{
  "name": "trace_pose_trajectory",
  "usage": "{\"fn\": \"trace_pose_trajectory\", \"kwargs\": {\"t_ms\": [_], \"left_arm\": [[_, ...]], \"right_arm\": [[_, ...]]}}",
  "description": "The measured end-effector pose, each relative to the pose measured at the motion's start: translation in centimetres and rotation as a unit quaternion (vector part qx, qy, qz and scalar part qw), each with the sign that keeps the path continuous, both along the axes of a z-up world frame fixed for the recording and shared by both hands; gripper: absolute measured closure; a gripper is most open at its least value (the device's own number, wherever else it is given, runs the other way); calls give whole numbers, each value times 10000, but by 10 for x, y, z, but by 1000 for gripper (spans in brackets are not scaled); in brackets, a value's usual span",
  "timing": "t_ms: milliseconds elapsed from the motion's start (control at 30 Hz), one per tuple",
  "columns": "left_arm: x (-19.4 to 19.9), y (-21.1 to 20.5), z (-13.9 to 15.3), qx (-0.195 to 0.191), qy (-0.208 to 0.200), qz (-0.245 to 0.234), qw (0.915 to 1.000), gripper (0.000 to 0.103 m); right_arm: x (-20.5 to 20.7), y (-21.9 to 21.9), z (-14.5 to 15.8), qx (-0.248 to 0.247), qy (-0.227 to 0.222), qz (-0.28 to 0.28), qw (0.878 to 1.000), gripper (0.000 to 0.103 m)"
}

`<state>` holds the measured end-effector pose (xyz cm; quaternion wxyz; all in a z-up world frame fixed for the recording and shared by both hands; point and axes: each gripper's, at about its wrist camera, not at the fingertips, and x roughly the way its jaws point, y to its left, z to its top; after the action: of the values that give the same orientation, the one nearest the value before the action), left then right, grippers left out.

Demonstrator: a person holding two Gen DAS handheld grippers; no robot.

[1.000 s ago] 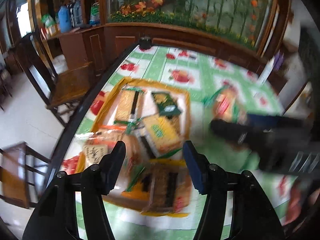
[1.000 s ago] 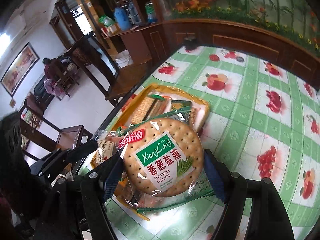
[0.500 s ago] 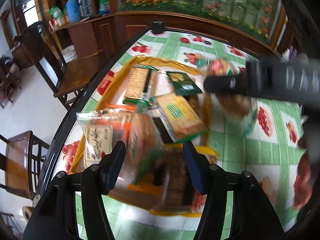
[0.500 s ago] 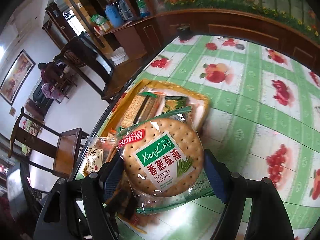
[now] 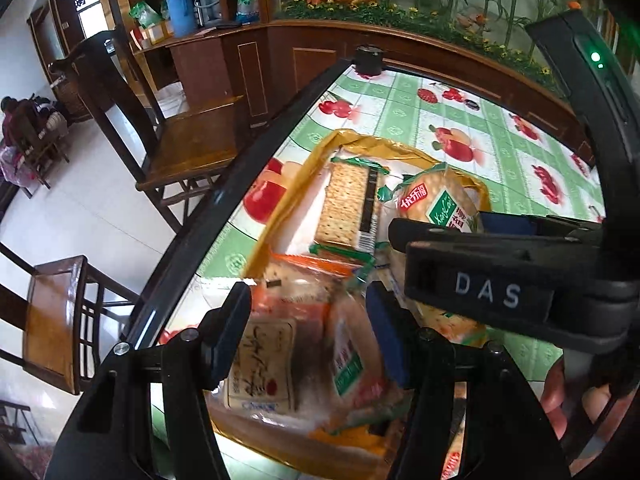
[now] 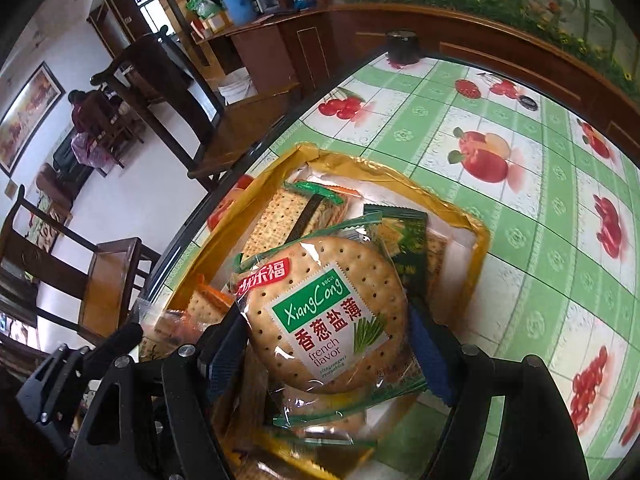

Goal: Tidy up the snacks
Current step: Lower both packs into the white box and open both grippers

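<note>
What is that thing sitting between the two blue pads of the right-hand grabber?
A round cracker packet labelled French flavor, clamped between the right gripper pads above the yellow tray. The right wrist view shows it best.

The tablecloth [image 6: 520,216] has green and white squares with red fruit. The tray [image 6: 478,248] is yellow. The round cracker pack [image 6: 326,316] is tan with a green label.

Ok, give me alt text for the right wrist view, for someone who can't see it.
The right gripper holds a round cracker packet above a yellow tray already filled with other cracker packs. The tray sits near the edge of a green fruit-print tablecloth.
</note>
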<state>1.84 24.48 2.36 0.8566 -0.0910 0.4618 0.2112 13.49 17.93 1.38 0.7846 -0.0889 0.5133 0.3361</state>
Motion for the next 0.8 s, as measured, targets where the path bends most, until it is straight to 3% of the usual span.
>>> {"fn": "trace_pose_trajectory", "kwargs": {"t_ms": [333,433,500,700,800], "left_arm": [[3,13,-10,7,57,235,9997,44],[4,13,-10,37,83,275,9996,44],[4,13,-10,37,68,283,9996,44],[-3,13,-5,68,-17,418,9991,44],[-13,10,-3,118,-105,530,9985,44]], "right_arm": [[6,-4,-3,-86,-150,-138,9998,22],[3,-4,5,-32,-310,-59,9995,16],[-1,-5,13,49,-478,-28,9988,16],[-19,-23,26,447,-271,-212,9984,15],[-40,-40,29,442,-495,-284,9974,14]]}}
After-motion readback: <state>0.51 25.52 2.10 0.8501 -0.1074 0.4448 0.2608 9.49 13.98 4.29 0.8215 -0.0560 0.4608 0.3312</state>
